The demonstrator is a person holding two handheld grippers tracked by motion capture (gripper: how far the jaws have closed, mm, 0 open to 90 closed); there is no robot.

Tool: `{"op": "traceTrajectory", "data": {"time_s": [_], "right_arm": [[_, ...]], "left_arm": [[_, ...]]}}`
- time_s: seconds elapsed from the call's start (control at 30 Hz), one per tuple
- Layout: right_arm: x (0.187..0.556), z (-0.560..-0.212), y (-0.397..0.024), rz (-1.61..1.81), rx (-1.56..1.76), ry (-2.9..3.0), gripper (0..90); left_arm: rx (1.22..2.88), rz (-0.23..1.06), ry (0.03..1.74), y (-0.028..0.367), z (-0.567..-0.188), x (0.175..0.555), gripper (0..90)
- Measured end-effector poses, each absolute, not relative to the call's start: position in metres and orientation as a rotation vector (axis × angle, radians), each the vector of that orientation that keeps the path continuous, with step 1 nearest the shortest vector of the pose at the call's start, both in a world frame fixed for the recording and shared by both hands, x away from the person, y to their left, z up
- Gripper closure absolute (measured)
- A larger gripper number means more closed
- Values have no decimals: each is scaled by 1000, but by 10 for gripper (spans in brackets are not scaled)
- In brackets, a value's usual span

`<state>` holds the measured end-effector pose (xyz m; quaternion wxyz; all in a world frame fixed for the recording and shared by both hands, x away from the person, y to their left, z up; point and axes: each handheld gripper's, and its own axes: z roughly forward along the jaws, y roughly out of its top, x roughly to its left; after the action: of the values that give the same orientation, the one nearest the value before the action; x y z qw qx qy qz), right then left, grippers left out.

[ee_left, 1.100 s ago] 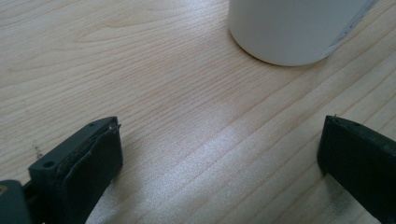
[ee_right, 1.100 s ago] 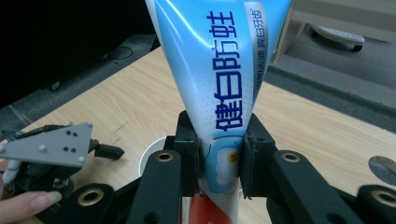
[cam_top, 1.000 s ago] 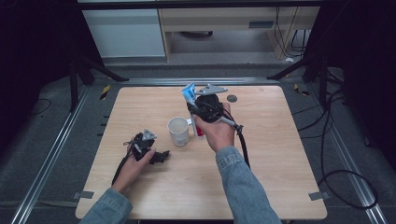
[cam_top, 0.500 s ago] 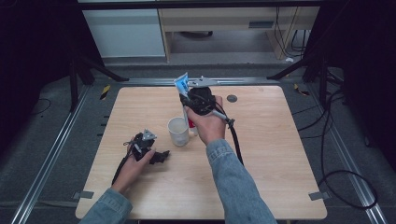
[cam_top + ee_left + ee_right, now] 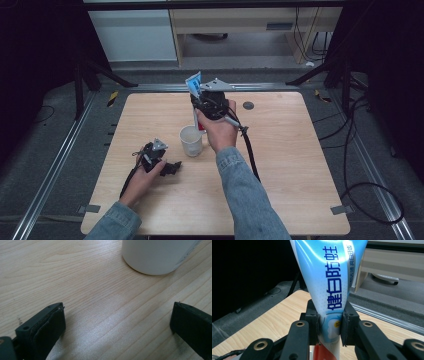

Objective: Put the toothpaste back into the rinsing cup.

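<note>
A blue, white and red toothpaste tube [image 5: 329, 287] stands upright between the jaws of my right gripper [image 5: 329, 323], which is shut on its lower half. In the high view that right gripper [image 5: 202, 102] hangs above the table's far middle, with the toothpaste tube [image 5: 193, 84] sticking up and its red end just behind a white mug [image 5: 191, 140]. My left gripper [image 5: 167, 167] rests on the wooden table [image 5: 295, 165] left of the mug, jaws open and nothing between them. The left gripper view has the white mug [image 5: 157, 255] just ahead of the open left gripper [image 5: 117, 322].
A small dark round disc [image 5: 248, 105] lies on the table at the far right. Black cables [image 5: 252, 155] trail from my right gripper across the tabletop. Metal rails [image 5: 55, 165] border the table. A cabinet [image 5: 135, 30] stands beyond the far edge.
My right hand has carried the toothpaste tube left and away, and tipped it from slanting to nearly upright behind the mug. The left hand has stayed where it was.
</note>
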<state>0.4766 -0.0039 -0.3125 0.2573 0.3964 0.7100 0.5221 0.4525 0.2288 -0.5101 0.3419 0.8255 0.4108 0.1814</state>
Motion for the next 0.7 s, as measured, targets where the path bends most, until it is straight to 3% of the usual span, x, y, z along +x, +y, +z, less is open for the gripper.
{"op": "traceTrajectory", "data": {"time_s": [0.7], "right_arm": [[474,-323,15,1443,1044,1858,723]], "left_arm": [[2145,472,1068,229,-510,453,0]]}}
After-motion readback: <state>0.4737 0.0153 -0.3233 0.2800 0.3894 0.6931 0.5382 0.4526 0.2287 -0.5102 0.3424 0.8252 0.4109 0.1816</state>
